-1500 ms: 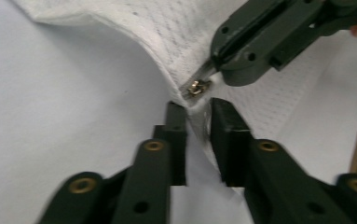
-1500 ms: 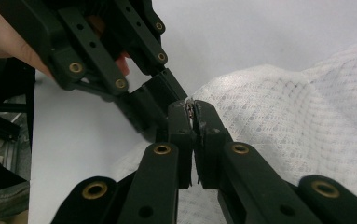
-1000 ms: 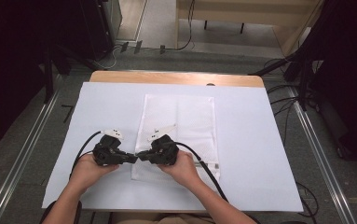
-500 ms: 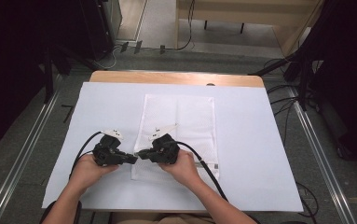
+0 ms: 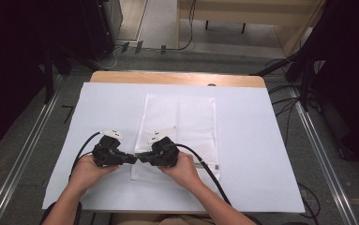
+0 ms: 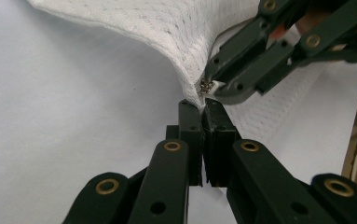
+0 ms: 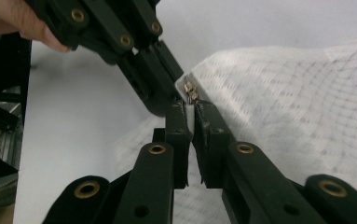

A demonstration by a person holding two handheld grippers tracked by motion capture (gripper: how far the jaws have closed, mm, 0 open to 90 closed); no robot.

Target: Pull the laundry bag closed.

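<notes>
A white mesh bag lies flat on the white sheet covering the table, running from the near centre toward the far edge. Its near left corner is lifted off the sheet, and both grippers meet there.

The left gripper, held in the left hand, points right. In the left gripper view its jaws are pressed together on the edge of the bag's corner, the fabric rising from between the pads.

The right gripper, held in the right hand, points left, tip to tip with the left gripper. In the right gripper view its jaws have just been opening slightly, yet a white strip of the bag's edge sits pinched between them. A small metal zipper pull shows just beyond the jaw tips, at the corner, between the two grippers.

A black cable trails from the right gripper across the bag toward the near right.
</notes>
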